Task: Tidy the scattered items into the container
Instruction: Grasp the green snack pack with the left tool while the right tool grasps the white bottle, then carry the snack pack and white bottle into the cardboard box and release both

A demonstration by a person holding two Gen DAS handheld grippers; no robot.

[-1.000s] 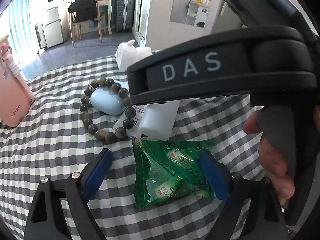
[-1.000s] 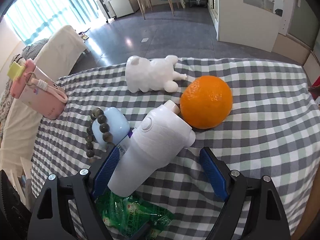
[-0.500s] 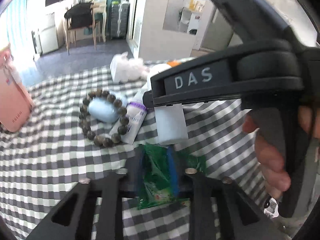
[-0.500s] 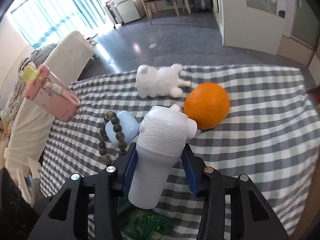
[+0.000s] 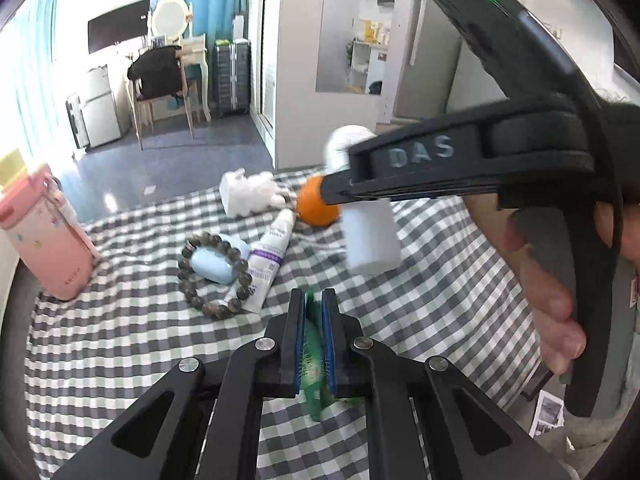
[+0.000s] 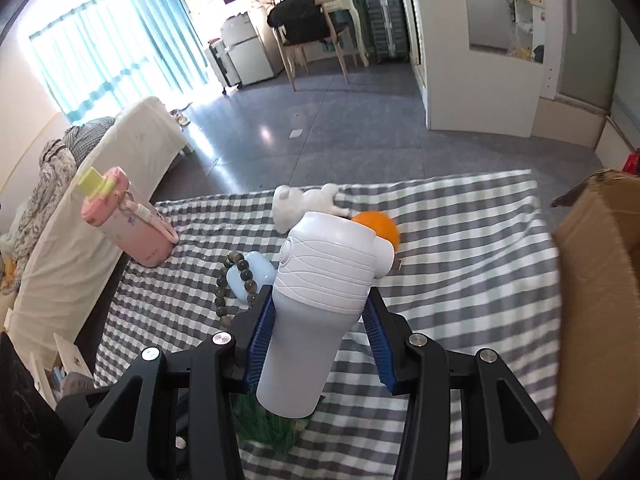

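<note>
My left gripper [image 5: 311, 300] is shut on a green snack packet [image 5: 314, 360] and holds it above the checked cloth [image 5: 420, 308]. My right gripper [image 6: 320, 308] is shut on a white bottle [image 6: 320, 292] and holds it in the air; the bottle also shows in the left wrist view [image 5: 370, 236]. A cardboard box [image 6: 596, 312] stands at the right edge. On the cloth lie an orange [image 5: 316, 206], a white toy animal [image 5: 250, 194], a tube [image 5: 268, 260], a bead bracelet [image 5: 212, 276] and a light blue case [image 5: 214, 266].
A pink flask [image 5: 44, 236] stands at the cloth's left edge. A sofa [image 6: 92, 184] runs along the left. The right hand and gripper body [image 5: 540, 208] fill the right of the left wrist view.
Both grippers have closed, the left on the green packet, the right on the white bottle. Both have lifted their items off the cloth. The box has come into view at the right.
</note>
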